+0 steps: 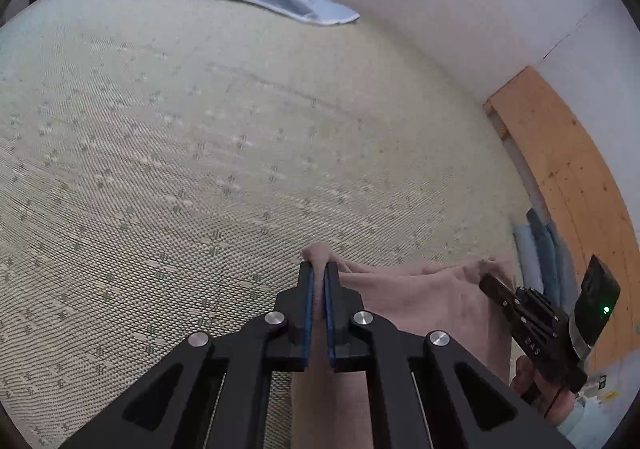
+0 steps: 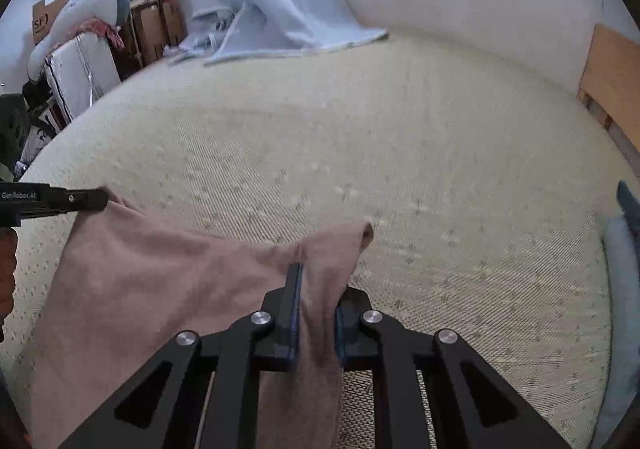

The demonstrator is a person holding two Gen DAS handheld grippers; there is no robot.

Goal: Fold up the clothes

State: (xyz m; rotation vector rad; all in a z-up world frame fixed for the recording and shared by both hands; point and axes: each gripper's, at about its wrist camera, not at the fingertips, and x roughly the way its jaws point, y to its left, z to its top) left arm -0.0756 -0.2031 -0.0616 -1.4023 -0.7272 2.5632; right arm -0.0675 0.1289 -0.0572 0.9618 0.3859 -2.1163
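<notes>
I have the pink cloth [image 2: 160, 281] stretched between both grippers, lifted off the mat [image 1: 200, 129] and sagging toward me. My left gripper [image 1: 319, 269] is pressed together on one top corner, with a small nub of fabric poking past the tips. My right gripper [image 2: 320, 289] pinches the other corner, but the fabric there is bunched into a thick fold and the jaws sit a little apart around it, so I judge that grip the weaker one. If I pull the cloth taut or swing it out over the mat, that corner could slide free and the cloth would drop in a heap. The blue pile [image 2: 620, 249] just right of the cloth could also snag the hanging edge
</notes>
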